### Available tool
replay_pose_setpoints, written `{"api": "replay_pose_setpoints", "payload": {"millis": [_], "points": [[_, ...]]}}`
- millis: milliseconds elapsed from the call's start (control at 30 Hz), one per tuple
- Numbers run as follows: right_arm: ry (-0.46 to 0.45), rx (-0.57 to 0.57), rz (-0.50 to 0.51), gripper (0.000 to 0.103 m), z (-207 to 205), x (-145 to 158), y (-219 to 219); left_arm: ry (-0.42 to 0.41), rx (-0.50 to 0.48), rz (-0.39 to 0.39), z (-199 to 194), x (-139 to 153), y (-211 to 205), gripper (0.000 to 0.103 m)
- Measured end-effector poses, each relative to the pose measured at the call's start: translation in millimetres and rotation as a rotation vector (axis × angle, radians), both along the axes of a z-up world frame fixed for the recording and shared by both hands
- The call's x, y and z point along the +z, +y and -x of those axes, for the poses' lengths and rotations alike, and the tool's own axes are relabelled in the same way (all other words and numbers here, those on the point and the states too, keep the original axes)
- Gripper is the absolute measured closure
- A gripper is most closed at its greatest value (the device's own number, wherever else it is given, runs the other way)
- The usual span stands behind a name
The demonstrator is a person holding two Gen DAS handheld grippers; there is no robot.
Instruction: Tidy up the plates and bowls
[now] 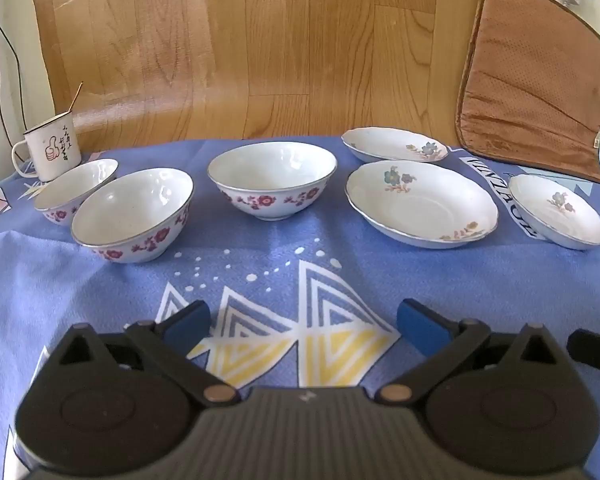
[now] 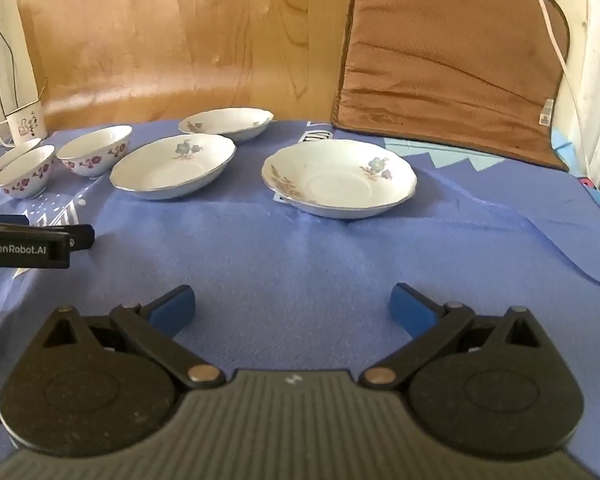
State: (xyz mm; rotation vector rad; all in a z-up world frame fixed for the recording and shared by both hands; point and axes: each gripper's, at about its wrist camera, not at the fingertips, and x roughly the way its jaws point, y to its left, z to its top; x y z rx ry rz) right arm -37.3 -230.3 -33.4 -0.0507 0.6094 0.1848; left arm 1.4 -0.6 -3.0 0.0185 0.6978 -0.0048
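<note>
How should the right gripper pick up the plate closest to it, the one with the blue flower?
Probably by the near rim of the nearest plate. It lies flat on the blue cloth, too wide to span, but its scalloped edge flares up off the cloth. The open right gripper could come in low from the front, one finger under, one over.

3 bowls [image 1: 272,186], 3 plates [image 1: 422,204], 1 mug [image 1: 52,150], 1 cushion [image 1: 536,80]

Three red-flowered bowls [image 1: 272,186] upright at left, three blue-flowered plates [image 1: 422,204] at right
</note>
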Motion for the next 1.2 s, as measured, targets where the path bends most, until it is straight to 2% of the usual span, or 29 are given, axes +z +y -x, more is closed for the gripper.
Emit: {"api": "replay_pose_setpoints", "payload": {"millis": [267,400,433,467,500,533,567,700,833,900,933,967,1033,1100,1200], "points": [[0.003,0.0,-0.005,0.0,1,0,-1,0.0,-0.008,0.009,1,2,0,0.0],[-0.04,0.025,-0.007,0.001,8,4,0,-0.077,-0.006,0.11,13,8,16,0.009],[-0.057,0.04,-0.018,0.009,11,6,1,-0.119,0.004,0.133,19,11,20,0.01],[-0.072,0.064,-0.038,0.023,12,10,1,-0.161,0.009,0.149,24,14,23,0.01],[-0.076,0.091,-0.057,0.03,10,15,3,-0.206,0.012,0.16,30,16,25,0.011],[-0.076,0.108,-0.067,0.042,6,20,6,-0.232,0.01,0.164,34,17,26,0.011],[-0.082,0.119,-0.079,0.049,0,26,10,-0.246,0.007,0.163,35,18,26,0.011],[-0.077,0.158,-0.085,0.053,-48,53,33,-0.261,0.002,0.175,37,18,25,0.019],[0.003,0.163,0.01,0.058,-107,53,59,-0.241,0.01,0.226,28,19,31,0.031],[0.078,0.138,0.017,0.065,-135,45,63,-0.234,0.005,0.239,27,17,33,0.035],[0.119,0.126,0.005,0.071,-146,40,62,-0.231,0.002,0.243,27,17,34,0.039],[0.157,0.122,-0.018,0.084,-153,36,60,-0.227,-0.004,0.246,26,16,34,0.042],[0.193,0.124,-0.088,0.089,-152,33,54,-0.217,-0.015,0.258,25,15,34,0.043],[0.185,0.135,-0.079,0.09,-136,35,54,-0.212,-0.03,0.285,25,14,37,0.043],[0.201,0.161,-0.14,0.09,-107,33,45,-0.185,-0.061,0.369,19,14,45,0.043]]}}
